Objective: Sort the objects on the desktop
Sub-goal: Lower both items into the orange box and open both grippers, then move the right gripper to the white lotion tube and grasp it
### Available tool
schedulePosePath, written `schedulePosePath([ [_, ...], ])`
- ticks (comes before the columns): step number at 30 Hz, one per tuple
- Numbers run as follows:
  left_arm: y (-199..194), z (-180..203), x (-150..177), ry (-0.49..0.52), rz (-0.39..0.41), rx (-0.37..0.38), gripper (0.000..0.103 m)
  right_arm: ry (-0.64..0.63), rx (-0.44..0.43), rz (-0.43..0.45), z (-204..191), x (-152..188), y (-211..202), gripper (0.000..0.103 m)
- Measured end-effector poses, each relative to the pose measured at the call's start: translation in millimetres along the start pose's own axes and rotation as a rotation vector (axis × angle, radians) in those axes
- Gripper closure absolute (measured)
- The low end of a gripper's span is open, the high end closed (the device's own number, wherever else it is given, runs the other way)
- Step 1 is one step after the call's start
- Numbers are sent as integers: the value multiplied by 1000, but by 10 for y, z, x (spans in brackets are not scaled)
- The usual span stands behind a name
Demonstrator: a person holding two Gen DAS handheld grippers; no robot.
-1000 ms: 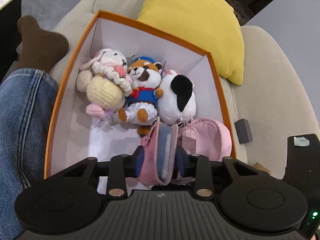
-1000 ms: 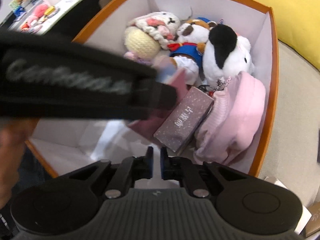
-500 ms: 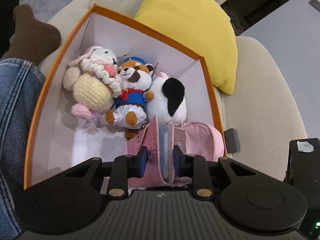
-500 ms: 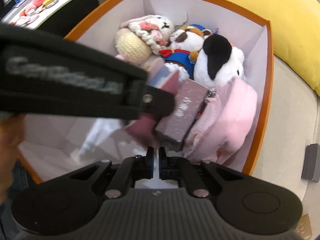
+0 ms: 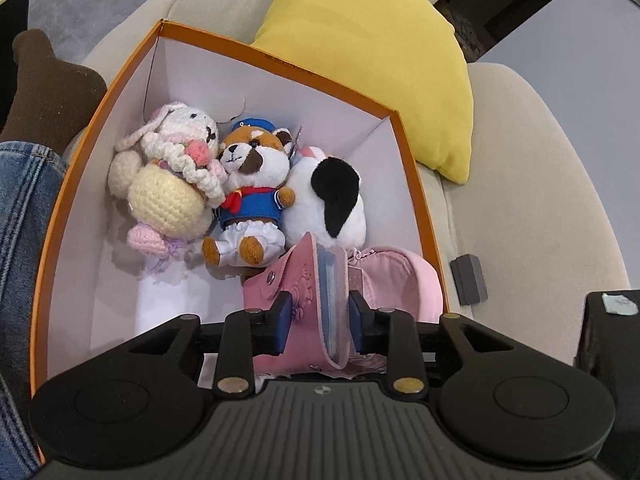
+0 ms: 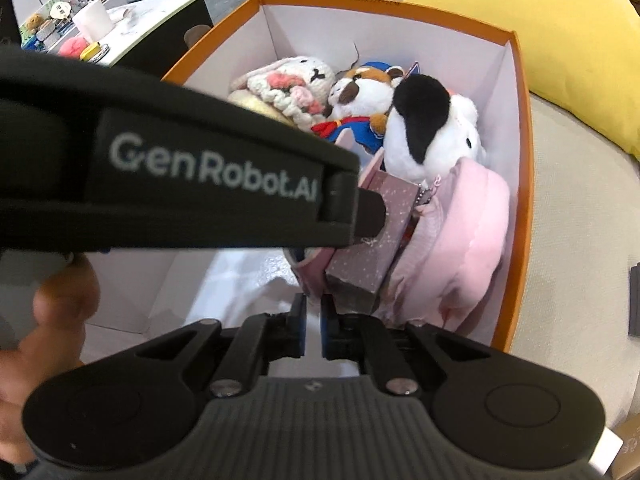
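- A pink snap-button wallet (image 5: 308,280) stands on edge near the front right of the orange box (image 5: 412,184) — the left gripper (image 5: 320,322) has it between its blue pads; the jaws have just been opening a little, and whether the pads still press on it cannot be told.
- In the right wrist view the black body of that left gripper crosses the picture, and white lettering on it reads "GenRobot.AI"; it hides the near left part of the box and most of the wallet.
- Just right of the wallet a mauve speckled carton (image 6: 374,240) stands on end, touching a pale pink pouch (image 6: 460,248) that leans on the box's right wall.
- Behind them, along the back, three toys lie side by side and touching: a crocheted bunny (image 5: 176,172), a red panda plush in a blue sailor suit (image 5: 252,188), and a white plush with a black ear (image 5: 332,200).
- Small print runs along the inner top edge of the box's far wall — too small to read.
- The right gripper (image 6: 313,330) hangs over the box's near edge, its jaws together with nothing between them.
- The box sits on a beige sofa (image 5: 540,200), a yellow cushion (image 5: 368,52) behind it and a small dark grey block (image 5: 469,280) on the seat just right of it.
- A person's denim-clad leg (image 5: 24,208) and brown sock (image 5: 48,92) lie to the left.
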State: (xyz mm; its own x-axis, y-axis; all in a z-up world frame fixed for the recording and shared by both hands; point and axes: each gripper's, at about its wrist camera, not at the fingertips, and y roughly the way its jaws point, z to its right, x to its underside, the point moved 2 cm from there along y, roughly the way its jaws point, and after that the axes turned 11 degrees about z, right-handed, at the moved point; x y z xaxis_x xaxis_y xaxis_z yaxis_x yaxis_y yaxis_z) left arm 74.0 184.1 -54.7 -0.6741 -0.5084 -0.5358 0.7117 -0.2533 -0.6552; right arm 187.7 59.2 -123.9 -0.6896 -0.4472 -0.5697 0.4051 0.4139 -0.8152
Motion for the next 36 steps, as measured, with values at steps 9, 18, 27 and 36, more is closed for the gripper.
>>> schedulePosePath([
  [9, -42, 130, -10, 77, 9, -63, 54, -21, -66, 35, 28, 35, -326, 90],
  [18, -309, 285, -29, 162, 113, -130, 53, 24, -60, 145, 331, 140, -795, 82],
  [27, -798, 1038, 164, 394, 202, -51, 53, 152, 14, 243, 775, 295, -1318, 73],
  [36, -612, 1837, 594, 582, 126, 92, 53, 221, 234, 153, 1844, 791, -2125, 65],
])
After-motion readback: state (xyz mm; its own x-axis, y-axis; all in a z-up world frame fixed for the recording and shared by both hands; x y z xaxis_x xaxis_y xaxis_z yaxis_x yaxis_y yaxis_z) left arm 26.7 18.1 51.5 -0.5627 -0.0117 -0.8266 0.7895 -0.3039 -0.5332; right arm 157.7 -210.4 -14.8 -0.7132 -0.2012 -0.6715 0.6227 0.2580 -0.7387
